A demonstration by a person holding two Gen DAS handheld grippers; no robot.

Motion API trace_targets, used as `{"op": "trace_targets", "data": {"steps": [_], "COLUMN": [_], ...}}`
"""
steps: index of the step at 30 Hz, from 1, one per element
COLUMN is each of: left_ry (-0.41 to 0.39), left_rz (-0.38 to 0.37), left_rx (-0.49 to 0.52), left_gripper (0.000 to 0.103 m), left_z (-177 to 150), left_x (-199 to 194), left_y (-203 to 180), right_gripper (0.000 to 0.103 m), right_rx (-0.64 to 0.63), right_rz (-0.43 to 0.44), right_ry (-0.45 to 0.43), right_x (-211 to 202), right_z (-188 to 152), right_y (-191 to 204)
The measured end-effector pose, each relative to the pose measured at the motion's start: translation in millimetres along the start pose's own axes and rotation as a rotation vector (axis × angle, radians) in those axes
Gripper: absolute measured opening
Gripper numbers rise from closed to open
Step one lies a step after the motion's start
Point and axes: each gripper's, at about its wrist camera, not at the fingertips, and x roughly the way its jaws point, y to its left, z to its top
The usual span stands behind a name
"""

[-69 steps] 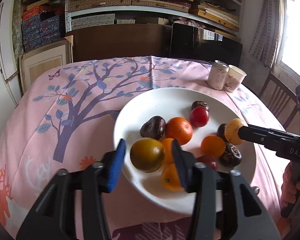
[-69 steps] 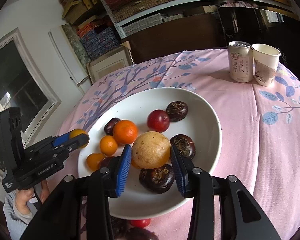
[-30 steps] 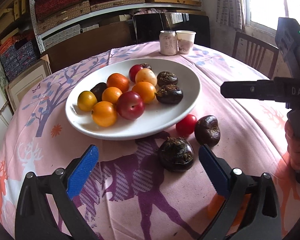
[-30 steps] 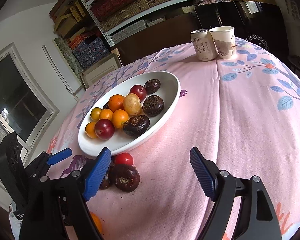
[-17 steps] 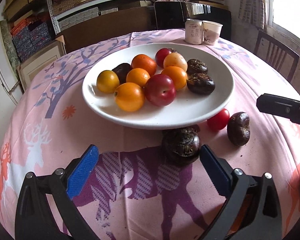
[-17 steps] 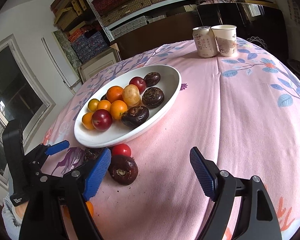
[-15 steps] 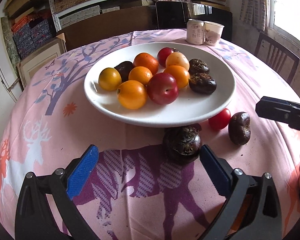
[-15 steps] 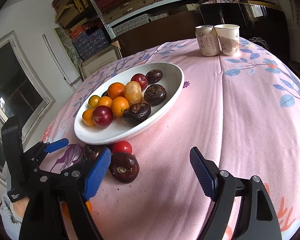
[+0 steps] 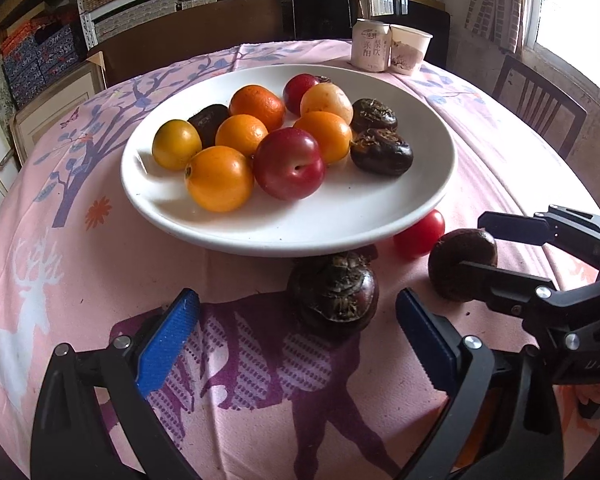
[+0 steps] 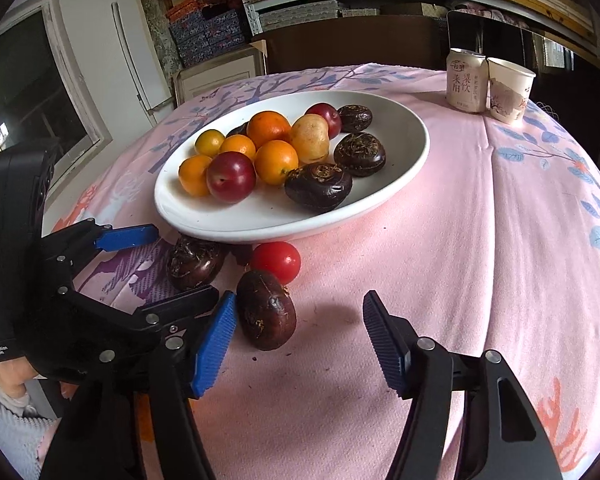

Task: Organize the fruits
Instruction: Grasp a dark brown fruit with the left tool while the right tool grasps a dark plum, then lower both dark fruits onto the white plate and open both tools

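A white plate (image 9: pixel 380 216) (image 10: pixel 384 184) holds several oranges, plums and dark water chestnuts. On the pink cloth in front of it lie a dark chestnut (image 9: pixel 334 294) (image 10: pixel 194 262), a second chestnut (image 9: pixel 462 264) (image 10: pixel 266 310) and a red cherry tomato (image 9: pixel 420 232) (image 10: pixel 278 260). My left gripper (image 9: pixel 296 340) is open, just short of the first chestnut. My right gripper (image 10: pixel 296 336) is open, its left pad beside the second chestnut; it also shows in the left wrist view (image 9: pixel 488 248), its fingers either side of that chestnut.
A drink can (image 10: pixel 466 80) and a paper cup (image 10: pixel 508 90) stand at the table's far side. A wooden chair (image 9: pixel 540 104) is beyond the right edge. Shelves with boxes line the back wall.
Both grippers have moved forward and down toward the loose fruit in front of the plate. The right gripper has come around the second chestnut. Both stay open.
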Motion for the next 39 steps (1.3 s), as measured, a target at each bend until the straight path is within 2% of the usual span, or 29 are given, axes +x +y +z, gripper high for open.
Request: {"op": "trace_targets", "data": {"steps": [1,2,4,5,6,8,15,22,25,28,31,35,39], "left_ry": [0.000,0.000,-0.008,-0.015,-0.021,-0.031,-0.073,-0.161,-0.209,-0.227,-0.221,-0.214,-0.207], "left_rz": [-0.012,-0.035,-0.048,-0.060,-0.073,-0.095,-0.090,-0.079,-0.097,-0.084,-0.041,-0.008,0.006], "left_rx": [0.000,-0.001,0.007,0.013,0.017,0.019,0.015,-0.034,-0.057,-0.071,-0.062,-0.065,-0.074], "left_gripper": [0.091,0.082,0.074,0.065,0.054,0.043,0.043,0.043,0.043,0.043,0.043,0.043,0.043], "left_z": [0,0,0,0,-1,-2,-7,-15,-15,-1,26,62,81], "left_x": [0,0,-2,-3,-5,-8,-20,-50,-66,-73,-66,-47,-23], "left_y": [0,-1,-3,-4,-6,-7,-6,7,15,28,39,50,53], "right_gripper": [0.056,0.051,0.027,0.022,0.022,0.022,0.022,0.022,0.022,0.022,0.022,0.022,0.022], "right_rx": [0.003,0.000,-0.032,-0.047,-0.056,-0.047,0.087,0.126,0.137,0.136,0.128,0.096,0.103], "right_rz": [0.016,0.039,0.076,0.086,0.081,0.091,0.113,0.120,0.131,0.147,0.171,0.134,0.093], "right_ry": [0.005,0.009,0.025,0.031,0.032,0.022,-0.035,-0.104,-0.134,-0.149,-0.146,-0.137,-0.120], "right_x": [1,2,5,6,7,4,-11,-32,-41,-46,-45,-30,1], "right_z": [0,0,0,-1,-2,-3,-5,-9,-11,-4,17,55,87], "right_y": [0,2,11,15,19,19,-11,-22,-26,-26,-26,-27,-36]}}
